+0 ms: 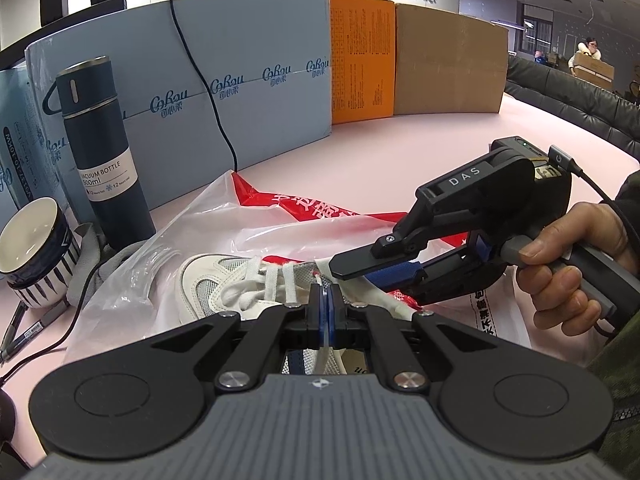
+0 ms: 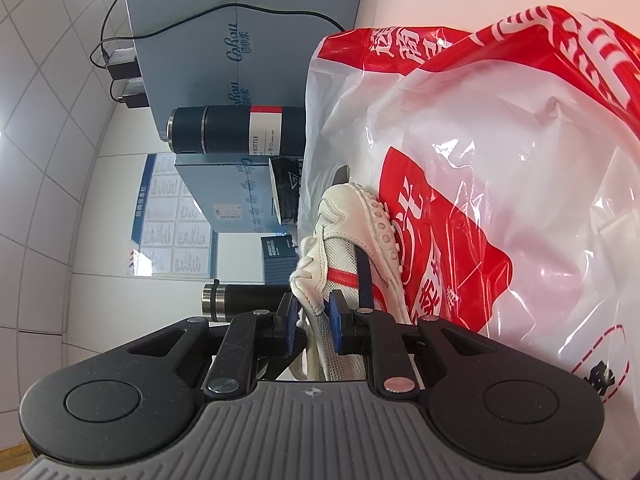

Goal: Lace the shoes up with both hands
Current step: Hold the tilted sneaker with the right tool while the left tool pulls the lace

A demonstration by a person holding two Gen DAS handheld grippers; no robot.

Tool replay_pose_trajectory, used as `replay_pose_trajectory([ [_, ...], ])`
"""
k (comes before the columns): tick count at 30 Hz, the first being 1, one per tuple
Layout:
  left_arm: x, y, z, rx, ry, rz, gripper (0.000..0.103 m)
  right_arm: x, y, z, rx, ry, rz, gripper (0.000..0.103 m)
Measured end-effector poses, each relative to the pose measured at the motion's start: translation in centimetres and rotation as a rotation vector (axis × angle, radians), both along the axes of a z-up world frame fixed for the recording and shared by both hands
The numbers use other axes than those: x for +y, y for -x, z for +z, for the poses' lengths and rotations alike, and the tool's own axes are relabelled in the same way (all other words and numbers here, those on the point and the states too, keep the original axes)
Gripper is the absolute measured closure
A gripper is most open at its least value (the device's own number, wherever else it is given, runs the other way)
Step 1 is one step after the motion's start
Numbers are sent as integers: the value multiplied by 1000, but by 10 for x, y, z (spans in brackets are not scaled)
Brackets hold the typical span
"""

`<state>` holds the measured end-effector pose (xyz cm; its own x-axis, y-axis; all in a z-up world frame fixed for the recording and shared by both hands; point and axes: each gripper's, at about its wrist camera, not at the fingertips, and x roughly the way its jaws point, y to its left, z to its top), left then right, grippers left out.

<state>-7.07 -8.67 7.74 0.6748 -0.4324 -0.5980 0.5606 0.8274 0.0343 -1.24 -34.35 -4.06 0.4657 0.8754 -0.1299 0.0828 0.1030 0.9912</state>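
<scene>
A white sneaker [image 1: 216, 280] with white laces lies on a red and white plastic bag [image 1: 304, 220], toe toward the left. My left gripper [image 1: 326, 300] is shut on the thin end of a white lace [image 1: 325, 340], which runs down between its blue pads. My right gripper [image 1: 352, 276], held by a hand [image 1: 568, 256], reaches in from the right and is shut on the shoe's upper by the lacing. In the right wrist view the right gripper [image 2: 314, 322] pinches the white leather and mesh flap of the sneaker [image 2: 348, 232].
A dark vacuum bottle [image 1: 104, 152], a striped cup [image 1: 36, 248], a grey cloth [image 1: 92, 264] and pens [image 1: 20, 332] sit at the left. Blue [image 1: 240, 92], orange [image 1: 362, 60] and brown [image 1: 448, 60] boxes wall the back of the pink table [image 1: 400, 152]. A black cable [image 1: 208, 92] hangs over the blue box.
</scene>
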Motion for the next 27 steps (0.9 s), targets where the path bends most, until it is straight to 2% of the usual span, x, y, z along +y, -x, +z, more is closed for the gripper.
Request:
replay_pose_trajectory([
  [8, 3, 2, -3, -14, 18, 13, 100, -1, 3, -13, 90, -85, -27, 87],
  [15, 4, -2, 1, -23, -33, -40, 100, -3, 6, -24, 166, -162, -42, 87],
  [21, 1, -4, 1, -26, -58, -75, 100, -4, 7, -25, 175, -172, -42, 87],
  [27, -3, -5, -3, -33, -81, -69, 99, -3, 6, -21, 154, -144, -37, 87],
])
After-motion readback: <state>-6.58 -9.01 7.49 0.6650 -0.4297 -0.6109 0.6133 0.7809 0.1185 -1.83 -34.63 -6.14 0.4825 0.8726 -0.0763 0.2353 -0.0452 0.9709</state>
